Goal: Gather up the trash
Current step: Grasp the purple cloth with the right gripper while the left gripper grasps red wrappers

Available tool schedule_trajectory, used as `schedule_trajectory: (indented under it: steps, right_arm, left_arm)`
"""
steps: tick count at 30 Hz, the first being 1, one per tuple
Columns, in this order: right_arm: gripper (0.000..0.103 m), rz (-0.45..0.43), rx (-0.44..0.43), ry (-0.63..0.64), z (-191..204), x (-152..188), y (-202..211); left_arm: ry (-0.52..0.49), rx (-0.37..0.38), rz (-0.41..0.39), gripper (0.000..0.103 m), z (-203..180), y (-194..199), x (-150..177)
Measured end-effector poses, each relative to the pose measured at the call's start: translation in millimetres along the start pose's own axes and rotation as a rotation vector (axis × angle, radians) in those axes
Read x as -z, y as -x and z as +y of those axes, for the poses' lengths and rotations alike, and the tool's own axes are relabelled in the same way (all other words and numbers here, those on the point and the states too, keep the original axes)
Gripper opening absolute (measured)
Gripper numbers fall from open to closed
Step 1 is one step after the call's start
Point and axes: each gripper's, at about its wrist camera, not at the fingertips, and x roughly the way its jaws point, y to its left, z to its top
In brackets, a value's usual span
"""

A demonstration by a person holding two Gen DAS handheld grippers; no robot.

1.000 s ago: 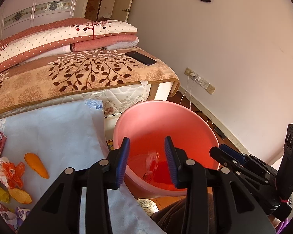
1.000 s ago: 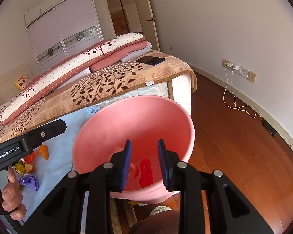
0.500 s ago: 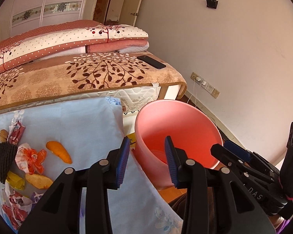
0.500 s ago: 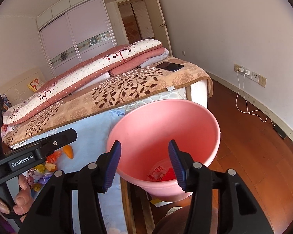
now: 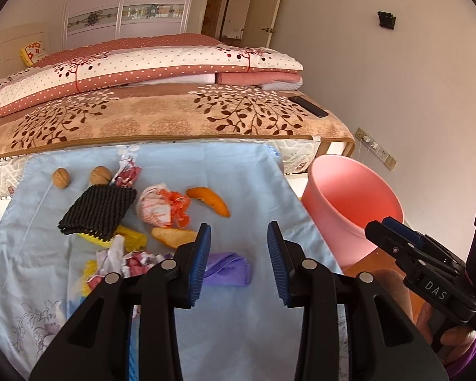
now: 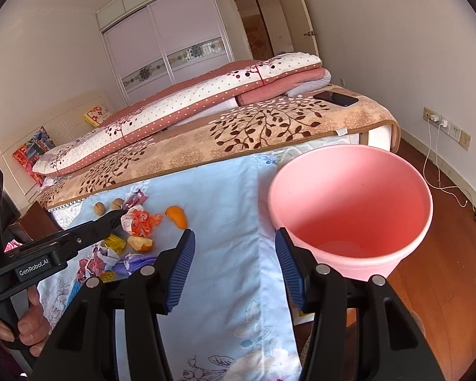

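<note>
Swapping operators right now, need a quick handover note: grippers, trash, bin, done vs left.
Left gripper: jaws open, empty, above the blue cloth.
Right gripper: jaws open, empty, between cloth and pink bin.
Bin stands on the floor at the cloth's right edge; its contents barely show.
Left on the cloth: orange peels, crumpled wrappers, black mesh sleeve, yellow pieces, purple wrapper, two walnuts.
</note>
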Motion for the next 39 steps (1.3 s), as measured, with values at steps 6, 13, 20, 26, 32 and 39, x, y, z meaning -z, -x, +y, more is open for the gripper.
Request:
schedule_trajectory:
  steps: [6,13,20,26,32,39]
  right_arm:
    - [0.052,0.037,-0.051,0.063,29,14,-7]
    - [0.052,0.083,-0.105,0.122,52,23,-16]
    - [0.052,0.126,-0.137,0.135,60,29,-25]
    - [0.052,0.159,-0.148,0.134,61,32,-34]
    - [0.057,0.173,-0.152,0.15,65,32,-39]
    - [0.067,0.19,-0.187,0.198,72,29,-48]
  left_arm:
    - [0.073,-0.089,-0.003,0.037,43,24,22]
    - [0.147,-0.144,-0.006,0.037,64,39,39]
    - [0.142,-0.133,0.072,0.037,61,27,49]
    - [0.096,-0.102,0.051,0.037,57,25,45]
    - [-0.031,-0.153,0.059,0.037,40,5,38]
    - [-0.058,-0.207,0.121,0.037,48,-23,43]
